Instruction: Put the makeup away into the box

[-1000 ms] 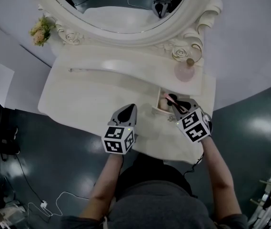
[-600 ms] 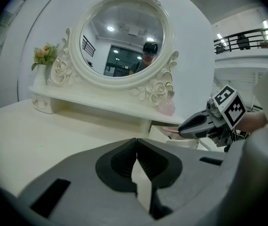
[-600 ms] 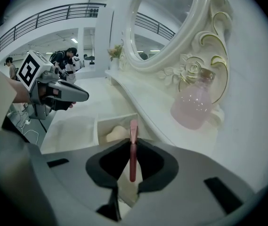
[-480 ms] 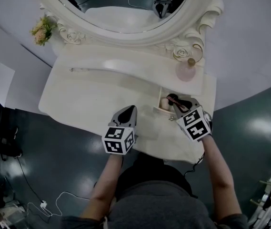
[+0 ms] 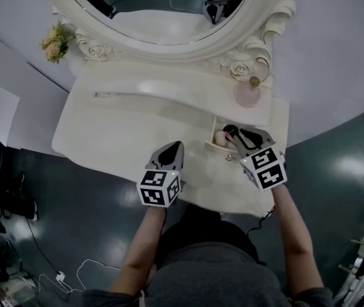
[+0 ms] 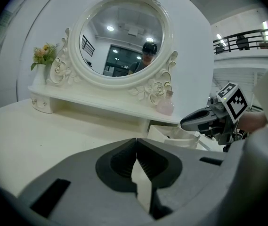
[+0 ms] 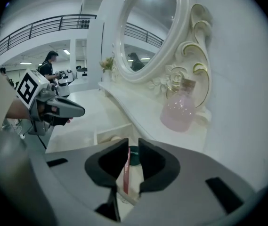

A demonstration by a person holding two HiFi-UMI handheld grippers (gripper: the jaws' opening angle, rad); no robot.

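A white open box (image 5: 214, 135) stands at the table's right side, with a beige round item and dark pieces inside. My right gripper (image 5: 236, 133) hangs over it, tilted down. Its jaws are opening. A thin pink makeup stick (image 7: 125, 171) stands between them, leaning on the left pad and apart from the right one. Below it in the box (image 7: 106, 134) lies a dark green round item (image 7: 134, 157). My left gripper (image 5: 174, 146) is shut and empty, held over the white tabletop (image 5: 118, 133) to the left of the box (image 6: 181, 140).
A pink perfume bottle (image 5: 248, 94) stands on the raised shelf just behind the box. The oval mirror (image 5: 162, 11) with its carved frame rises behind, with flowers (image 5: 55, 41) at the shelf's left end. The table's front edge lies under both grippers.
The right gripper has rolled a little over the box and its jaws have parted. The pink stick shows less in the head view now. The left gripper has stayed still.
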